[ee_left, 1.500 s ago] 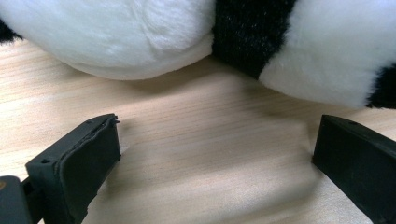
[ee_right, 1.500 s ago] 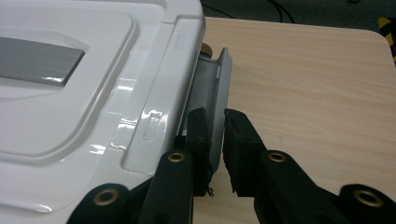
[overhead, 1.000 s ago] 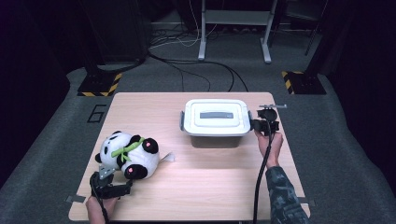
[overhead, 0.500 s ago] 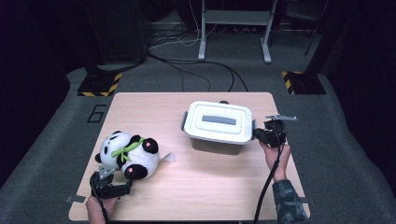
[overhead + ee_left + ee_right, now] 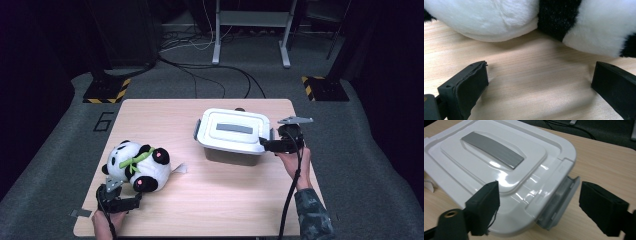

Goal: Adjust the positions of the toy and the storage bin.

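Observation:
A white lidded box (image 5: 234, 134) with a grey strip on its lid stands right of centre on the wooden table (image 5: 225, 200). My right gripper (image 5: 267, 145) sits at the box's right end; its jaws have just been opening. In the right gripper view the right gripper (image 5: 539, 207) is open, with the box's (image 5: 499, 162) grey side latch (image 5: 559, 202) between the jaws and untouched. A panda plush (image 5: 137, 165) lies at the front left. My left gripper (image 5: 131, 202) rests just in front of it. The left gripper (image 5: 539, 82) is open over bare wood, short of the panda (image 5: 499, 20).
A small white tag (image 5: 180, 169) pokes out beside the panda. Beyond the table, cables (image 5: 220, 70), a metal stand (image 5: 250, 30) and hazard-striped feet (image 5: 105, 92) lie on the grey floor. A "6" (image 5: 103, 121) is marked left of the table.
The right gripper has shifted toward me along the box's right end. The left gripper and the panda have stayed put.

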`<state>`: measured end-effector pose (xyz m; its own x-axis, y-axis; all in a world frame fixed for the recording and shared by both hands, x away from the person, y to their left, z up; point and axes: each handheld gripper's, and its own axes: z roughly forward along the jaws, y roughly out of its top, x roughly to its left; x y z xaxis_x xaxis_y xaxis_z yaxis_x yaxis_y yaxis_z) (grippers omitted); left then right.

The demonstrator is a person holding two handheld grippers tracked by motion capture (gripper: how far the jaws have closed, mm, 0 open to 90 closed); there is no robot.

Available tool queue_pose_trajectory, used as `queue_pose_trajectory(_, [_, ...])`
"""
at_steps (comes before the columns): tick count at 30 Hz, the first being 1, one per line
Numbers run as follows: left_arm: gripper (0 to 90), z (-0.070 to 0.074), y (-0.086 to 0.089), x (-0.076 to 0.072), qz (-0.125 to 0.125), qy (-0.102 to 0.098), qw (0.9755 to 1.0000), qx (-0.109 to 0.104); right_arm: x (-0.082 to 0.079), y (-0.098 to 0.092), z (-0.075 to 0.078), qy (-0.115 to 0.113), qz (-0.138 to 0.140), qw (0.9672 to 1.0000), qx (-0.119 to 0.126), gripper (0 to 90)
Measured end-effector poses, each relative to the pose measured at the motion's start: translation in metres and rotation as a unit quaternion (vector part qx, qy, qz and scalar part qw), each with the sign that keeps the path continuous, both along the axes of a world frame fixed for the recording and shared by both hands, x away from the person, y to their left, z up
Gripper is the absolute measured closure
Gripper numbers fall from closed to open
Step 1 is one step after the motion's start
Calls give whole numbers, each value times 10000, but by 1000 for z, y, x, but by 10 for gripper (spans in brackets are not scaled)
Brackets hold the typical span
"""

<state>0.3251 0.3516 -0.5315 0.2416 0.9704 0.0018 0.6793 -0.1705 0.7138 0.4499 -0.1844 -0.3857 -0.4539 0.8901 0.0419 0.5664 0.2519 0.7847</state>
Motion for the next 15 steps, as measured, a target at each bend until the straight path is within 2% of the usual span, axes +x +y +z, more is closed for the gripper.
queue_pose_trajectory(4, [1, 0, 0, 0, 2, -9, 10000, -8, 12, 19, 5, 90, 293, 9995, -62, 68])
queue_pose_trajectory(9, [0, 0, 0, 0, 20, 2, 10000, -9, 30, 40, 7, 123, 599, 9980, -185, 58])
queue_pose_trajectory(13, [0, 0, 0, 0, 20, 1, 10000, -9, 43, 55, 4, 160, 744, 9965, -355, 156])
queue_pose_trajectory(15, [0, 0, 0, 0, 36, -10, 10000, -26, 48, 59, 3, 150, 849, 9953, -433, 272])
